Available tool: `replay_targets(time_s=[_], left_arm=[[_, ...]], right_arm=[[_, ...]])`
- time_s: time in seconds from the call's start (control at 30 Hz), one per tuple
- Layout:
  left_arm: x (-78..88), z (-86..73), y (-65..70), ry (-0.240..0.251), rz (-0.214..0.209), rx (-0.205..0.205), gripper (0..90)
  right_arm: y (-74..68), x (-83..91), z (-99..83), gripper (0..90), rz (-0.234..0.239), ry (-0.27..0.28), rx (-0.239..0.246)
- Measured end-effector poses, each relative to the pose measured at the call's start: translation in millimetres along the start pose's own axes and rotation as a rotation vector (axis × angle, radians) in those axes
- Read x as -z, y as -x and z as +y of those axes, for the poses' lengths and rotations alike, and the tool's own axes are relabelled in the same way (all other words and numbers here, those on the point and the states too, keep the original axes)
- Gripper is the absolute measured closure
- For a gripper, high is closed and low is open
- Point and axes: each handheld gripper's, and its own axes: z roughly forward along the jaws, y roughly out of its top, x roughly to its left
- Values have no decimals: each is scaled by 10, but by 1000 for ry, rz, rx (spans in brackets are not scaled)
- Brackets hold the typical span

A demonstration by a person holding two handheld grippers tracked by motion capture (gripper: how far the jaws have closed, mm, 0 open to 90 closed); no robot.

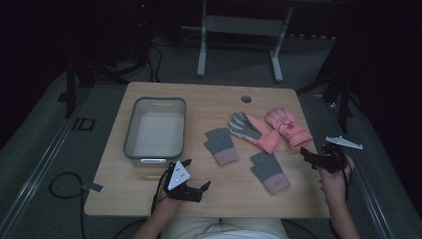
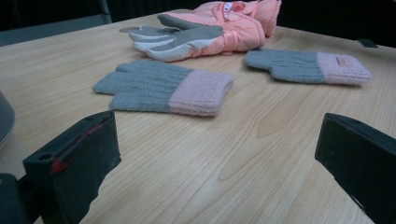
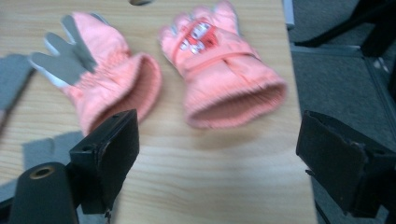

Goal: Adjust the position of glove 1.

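Note:
Two grey knit gloves with pink cuffs lie flat on the wooden table (image 1: 209,99), one (image 1: 221,145) (image 2: 163,88) mid-table, the other (image 1: 268,172) (image 2: 303,65) nearer the front. Behind them lie two pink padded gloves: one palm-up with grey fingers (image 1: 254,132) (image 3: 107,79), one with a red badge (image 1: 288,127) (image 3: 219,65). My left gripper (image 1: 195,174) (image 2: 219,154) rests open near the front edge, pointing at the knit gloves. My right gripper (image 1: 307,158) (image 3: 215,144) hovers open at the right edge, facing the cuffs of the pink gloves. Neither holds anything.
A grey plastic bin (image 1: 130,129) stands on the table's left half, just beyond my left gripper; its inside looks bare. A round cable hole (image 1: 246,98) sits near the far edge. A white table frame (image 1: 201,50) stands on the floor behind.

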Motion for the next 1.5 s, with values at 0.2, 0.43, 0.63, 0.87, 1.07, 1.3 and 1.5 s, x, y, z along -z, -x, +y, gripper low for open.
replay_targets(time_s=[0.2, 0.43, 0.63, 0.87, 1.07, 1.3, 1.5], left_arm=[[0, 0, 0, 1, -1, -1, 0], [6, -3, -3, 6, -4, 2, 0], [10, -5, -5, 7, -11, 1, 0], [8, -3, -5, 5, -13, 0, 0], [9, -3, 1, 4, -14, -3, 0], [7, -2, 3, 3, -16, -3, 0], [5, -2, 0, 2, -17, 0, 0]], right_arm=[[-163, -41, 114, 116, 67, 5, 28], [-371, -129, 252, 136, 135, -7, 102], [-578, -198, 351, 173, 192, 5, 154], [-850, -290, 449, 215, 250, 11, 209], [-1077, -414, 439, 216, 306, -7, 246], [-1296, -543, 404, 219, 338, -35, 285], [-1500, -636, 391, 222, 364, -48, 325]])
